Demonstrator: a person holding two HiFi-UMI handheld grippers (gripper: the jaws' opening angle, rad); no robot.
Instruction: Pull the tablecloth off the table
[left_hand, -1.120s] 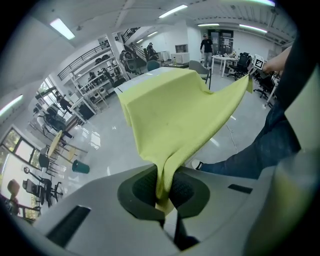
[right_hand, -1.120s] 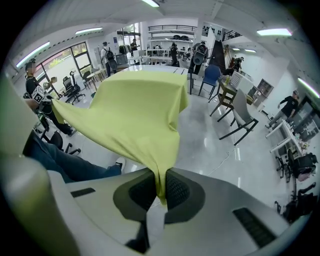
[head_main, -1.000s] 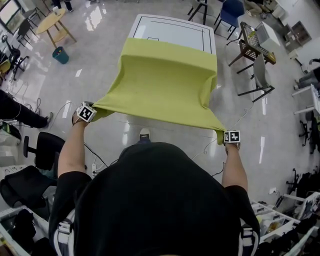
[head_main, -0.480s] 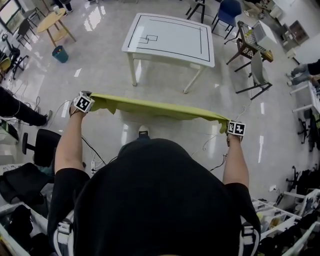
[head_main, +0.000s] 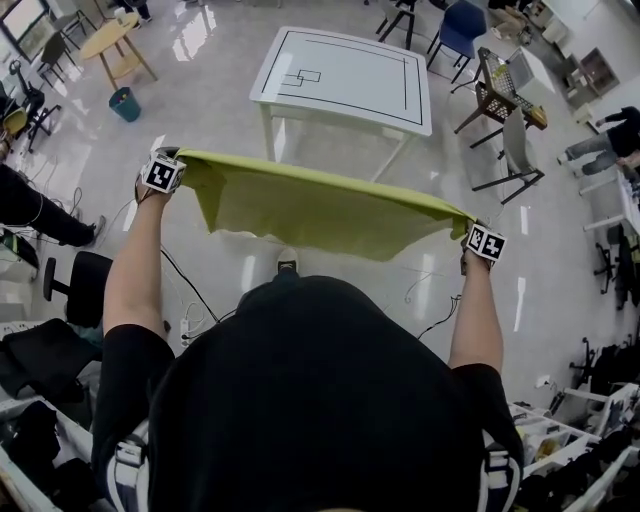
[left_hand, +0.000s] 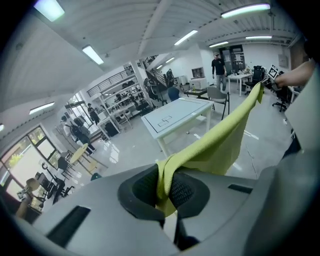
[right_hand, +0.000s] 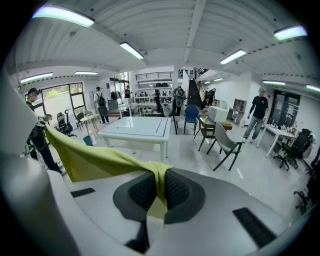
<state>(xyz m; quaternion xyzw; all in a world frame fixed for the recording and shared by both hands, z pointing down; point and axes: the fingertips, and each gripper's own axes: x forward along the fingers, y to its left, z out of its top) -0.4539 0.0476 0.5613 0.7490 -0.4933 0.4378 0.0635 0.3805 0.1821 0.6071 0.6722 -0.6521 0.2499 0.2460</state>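
Arms outstretched, left gripper, right gripper clamped

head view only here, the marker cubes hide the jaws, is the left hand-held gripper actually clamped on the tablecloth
Observer: Yes. The left gripper view shows the left hand-held gripper with both pads pressed on a bunched corner of the tablecloth.
Operator: and the right one
Observer: Same. The right hand-held gripper is shut on its corner, and a short tail of cloth pokes out below the pads.
Operator: anyone standing past the table
Observer: In the right gripper view a person in a dark top stands beyond the chairs, to the right of the table.
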